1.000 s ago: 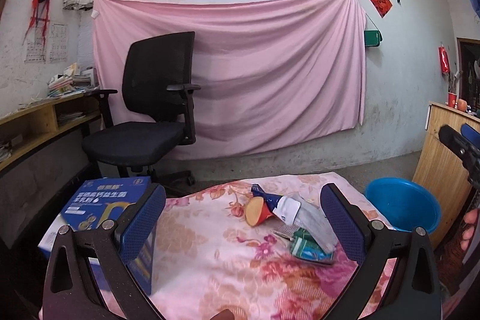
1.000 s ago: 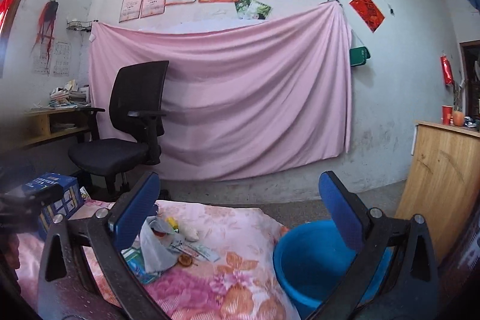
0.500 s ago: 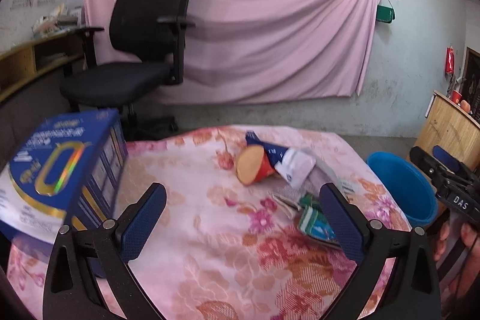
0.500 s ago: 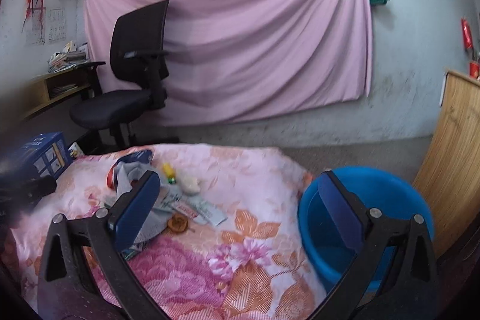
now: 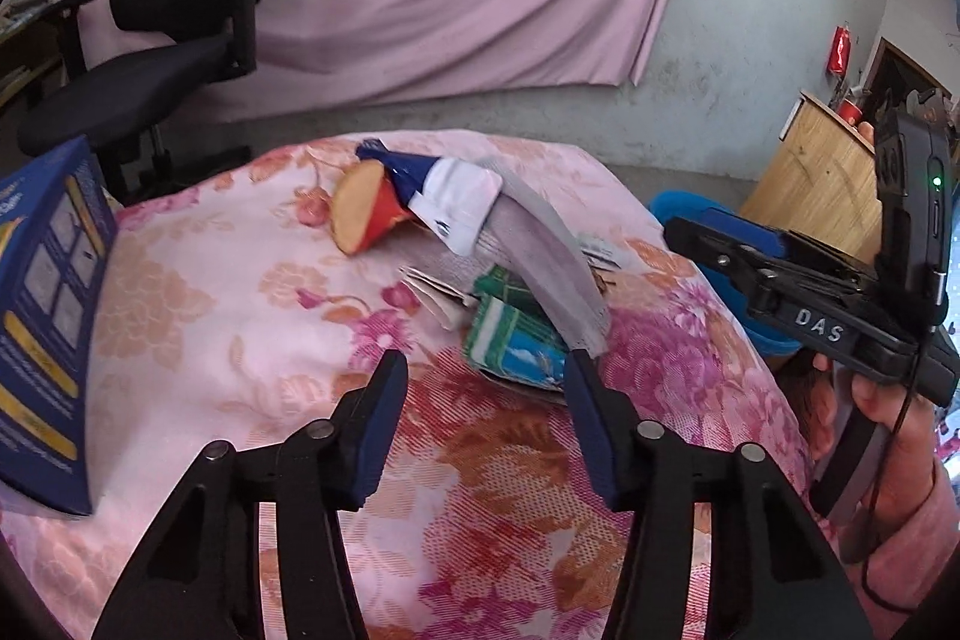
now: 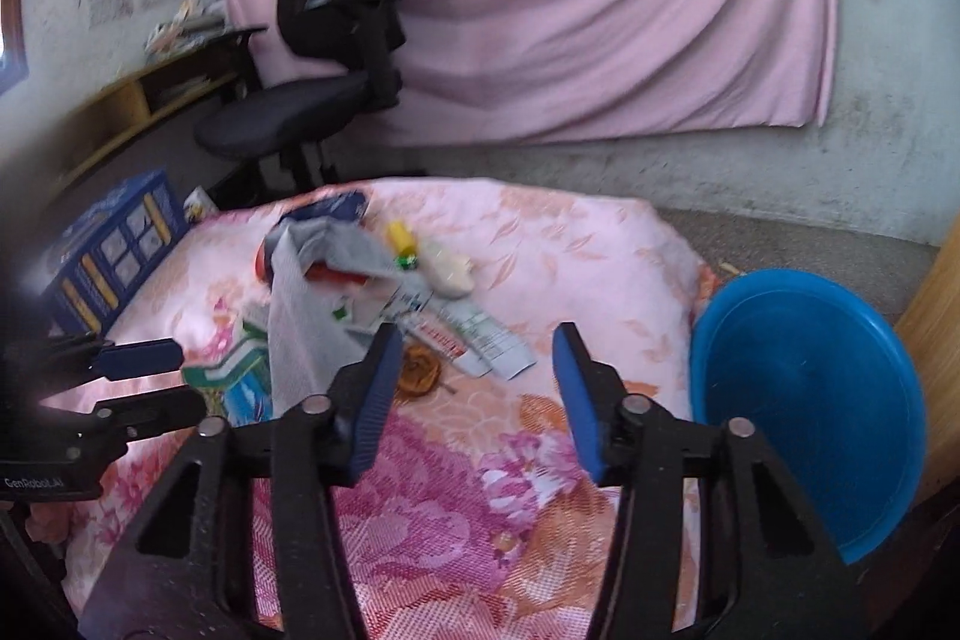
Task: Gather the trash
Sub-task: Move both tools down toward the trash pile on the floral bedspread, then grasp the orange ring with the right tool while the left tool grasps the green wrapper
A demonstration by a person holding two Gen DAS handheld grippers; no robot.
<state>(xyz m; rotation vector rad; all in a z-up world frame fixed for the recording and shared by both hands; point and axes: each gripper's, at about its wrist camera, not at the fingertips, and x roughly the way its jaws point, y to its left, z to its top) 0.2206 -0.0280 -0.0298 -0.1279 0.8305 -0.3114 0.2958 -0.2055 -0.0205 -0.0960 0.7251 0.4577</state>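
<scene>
The left gripper (image 5: 486, 376), black-framed with two blue-padded fingers, hovers above the pink floral tablecloth (image 5: 198, 292) with its jaws spread wide and nothing between them. Its right pad tip lies against the lower end of a grey cloth strip (image 5: 540, 250) in the picture; whether it touches cannot be told. The right gripper (image 6: 474, 352) is equally wide apart and empty, poised over the cloth near the table's right edge.

The trash sits in one loose heap at the middle of the table. The left wrist view shows a red paper cone with an orange mouth (image 5: 366, 208), a blue and white wrapper (image 5: 444, 184) beside it, a green and blue printed packet (image 5: 516, 340) under the grey strip, and some folded white paper (image 5: 438, 292). It also shows the person's hand (image 5: 888, 424) gripping the right gripper's handle.

Only the right wrist view shows a small yellow bottle (image 6: 401, 238), a pale lump (image 6: 450, 274), a flat printed sachet (image 6: 480, 340) and a brown round scrap (image 6: 420, 370) close to its left finger. There the round blue plastic basin (image 6: 804, 400) appears whole, standing beside the table's right edge; the left view catches just a sliver. One dark blue cardboard box (image 6: 114, 244) stands at the left end, and one black office chair (image 6: 324, 58) behind.
</scene>
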